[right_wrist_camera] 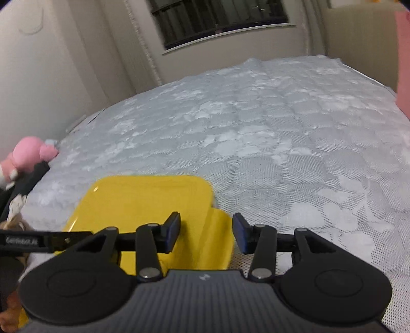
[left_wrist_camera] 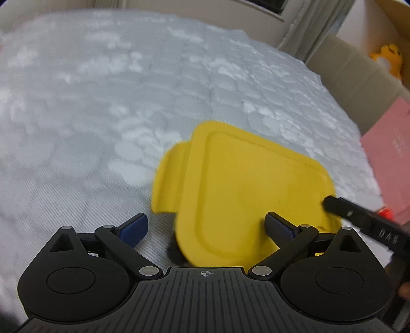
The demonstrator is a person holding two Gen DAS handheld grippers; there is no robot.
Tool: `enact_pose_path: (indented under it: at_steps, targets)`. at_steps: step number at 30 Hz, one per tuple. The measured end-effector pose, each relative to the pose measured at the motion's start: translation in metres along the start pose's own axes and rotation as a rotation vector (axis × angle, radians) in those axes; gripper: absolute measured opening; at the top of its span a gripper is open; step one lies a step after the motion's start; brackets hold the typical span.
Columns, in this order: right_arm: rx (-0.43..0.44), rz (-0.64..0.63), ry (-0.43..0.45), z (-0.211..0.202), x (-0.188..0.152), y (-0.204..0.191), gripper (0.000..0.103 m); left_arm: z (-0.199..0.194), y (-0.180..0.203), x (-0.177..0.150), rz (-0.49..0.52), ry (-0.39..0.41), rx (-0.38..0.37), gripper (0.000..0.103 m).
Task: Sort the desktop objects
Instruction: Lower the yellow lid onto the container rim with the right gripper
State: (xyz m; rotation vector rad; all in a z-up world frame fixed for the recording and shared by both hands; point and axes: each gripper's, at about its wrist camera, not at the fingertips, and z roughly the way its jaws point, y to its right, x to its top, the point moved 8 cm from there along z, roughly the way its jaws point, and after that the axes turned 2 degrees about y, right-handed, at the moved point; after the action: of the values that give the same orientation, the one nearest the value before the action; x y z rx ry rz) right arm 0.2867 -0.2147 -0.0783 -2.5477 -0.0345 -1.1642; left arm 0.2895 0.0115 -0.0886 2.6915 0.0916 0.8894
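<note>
A yellow square plastic tray (left_wrist_camera: pixel 246 184) lies tilted on the grey patterned mattress (left_wrist_camera: pixel 128 102), with a second yellow piece (left_wrist_camera: pixel 169 179) under its left edge. My left gripper (left_wrist_camera: pixel 206 228) is open, its fingers on either side of the tray's near corner. In the right wrist view the yellow tray (right_wrist_camera: pixel 143 202) lies low left with the smaller yellow piece (right_wrist_camera: pixel 217 238) beside it. My right gripper (right_wrist_camera: pixel 206 231) is open and empty above that piece. The right gripper's finger (left_wrist_camera: pixel 358 217) reaches the tray's right edge in the left wrist view.
A pink box (left_wrist_camera: pixel 392 164) and a yellow plush toy (left_wrist_camera: pixel 389 59) are at the right. A pink plush toy (right_wrist_camera: pixel 28 153) and dark items sit at the mattress's left edge. A wall and window (right_wrist_camera: pixel 220 20) lie beyond the mattress (right_wrist_camera: pixel 282 141).
</note>
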Motion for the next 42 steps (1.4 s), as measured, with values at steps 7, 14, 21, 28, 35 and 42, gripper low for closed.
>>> enact_pose_path:
  at_steps: [7, 14, 21, 28, 35, 42]
  targets:
    - [-0.016, 0.005, 0.006, 0.006, 0.0, -0.001, 0.051, 0.006, -0.004, 0.004, -0.013, 0.035, 0.002, 0.103]
    - [0.066, 0.196, 0.111, -0.033, 0.009, 0.019, 0.036, -0.035, -0.002, 0.021, -0.088, 0.225, -0.091, 0.102]
    - [0.175, 0.186, 0.039, -0.027, 0.005, -0.018, 0.003, -0.039, 0.012, 0.022, -0.118, 0.208, -0.248, 0.102]
    - [0.155, 0.173, -0.066, 0.008, -0.003, -0.037, 0.001, 0.004, 0.007, 0.001, -0.022, 0.072, -0.044, 0.103]
    - [0.172, 0.117, -0.073, 0.011, -0.006, -0.043, 0.0, -0.036, 0.023, 0.013, 0.082, 0.255, 0.027, 0.102]
    - [0.17, 0.119, -0.057, 0.008, -0.008, -0.045, 0.0, -0.061, 0.067, 0.02, 0.14, 0.255, -0.169, 0.102]
